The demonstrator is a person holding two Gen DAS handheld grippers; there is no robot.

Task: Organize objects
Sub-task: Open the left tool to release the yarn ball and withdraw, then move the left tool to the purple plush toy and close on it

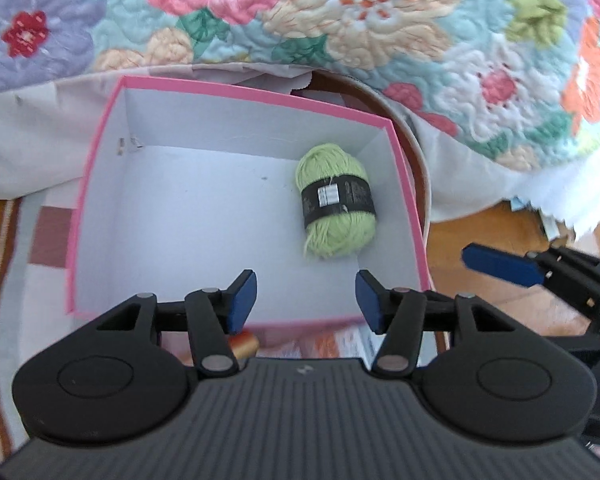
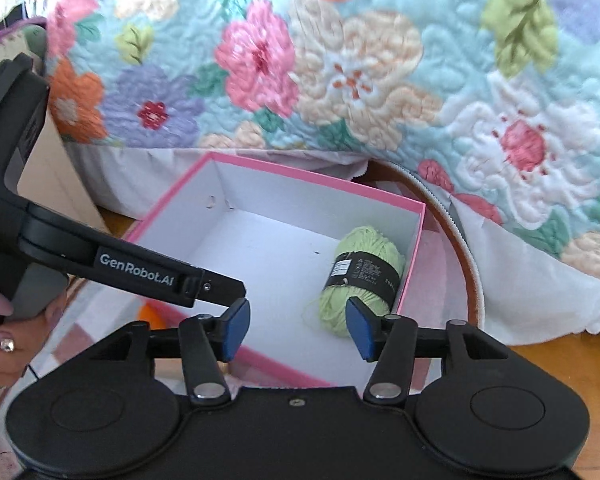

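So the green yarn skein is lying on its side on the white floor of the pink box, tucked toward the far right corner, close to the right wall. Its long axis runs roughly front to back, leaning a bit, with the black paper band wrapped across the middle. Nothing else is in the box as far as I can see.

Both grippers hang above the near edge of the box, tilted down and looking in. The skein sits ahead and to the right of the left gripper, while for the right gripper it's almost dead ahead, just beyond the right fingertip. So I'd say the right hand is the nearer one.

Both sets of jaws are apart with nothing between them, and neither touches the yarn. Looks to me like the skein is already in place and the next item has to come from outside the box. There's something orange peeking out below the near wall, partly hidden, can't tell what it is
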